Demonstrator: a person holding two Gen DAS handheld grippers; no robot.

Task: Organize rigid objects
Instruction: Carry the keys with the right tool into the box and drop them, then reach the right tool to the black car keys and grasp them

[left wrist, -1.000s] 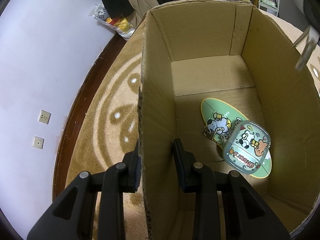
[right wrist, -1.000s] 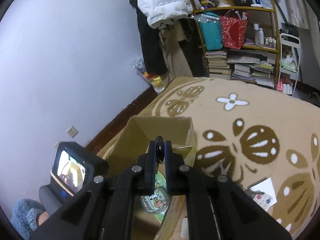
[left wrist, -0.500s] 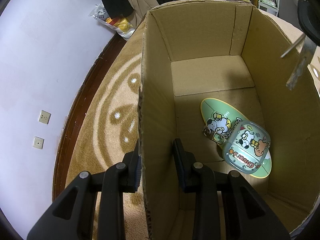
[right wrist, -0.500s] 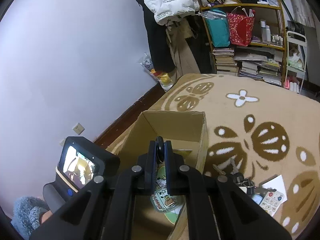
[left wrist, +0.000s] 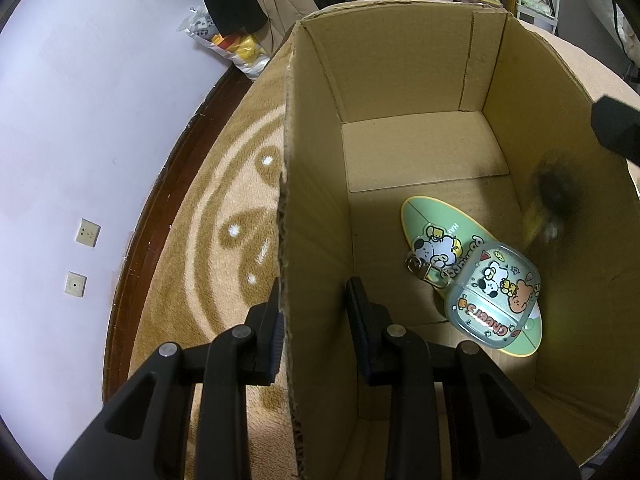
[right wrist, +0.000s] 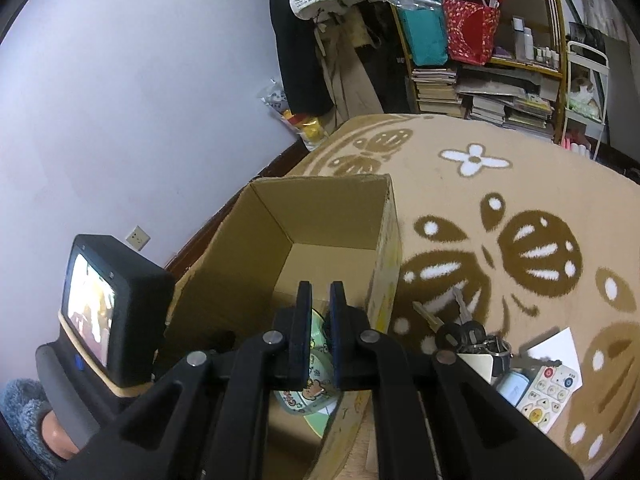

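Note:
An open cardboard box (left wrist: pixel 404 80) stands on the rug. My left gripper (left wrist: pixel 314 304) has one finger on each side of the box's left wall, with a gap on the inner side. Inside lie a green oval card (left wrist: pixel 436 232) and a clear cartoon case (left wrist: pixel 494 296) with a metal clasp. A dark, blurred object (left wrist: pixel 554 200) is in mid-air by the box's right wall. My right gripper (right wrist: pixel 320 300) hangs over the box (right wrist: pixel 320 216), open and empty.
On the rug right of the box lie keys (right wrist: pixel 460 320), a white remote (right wrist: pixel 550 392) and a paper card (right wrist: pixel 554 346). A wall runs along the left; a cluttered bookshelf (right wrist: pixel 480 60) and hanging clothes stand at the back.
My right gripper opened and let go of the dark key-like object, which now drops blurred into the box. The left gripper has not moved.

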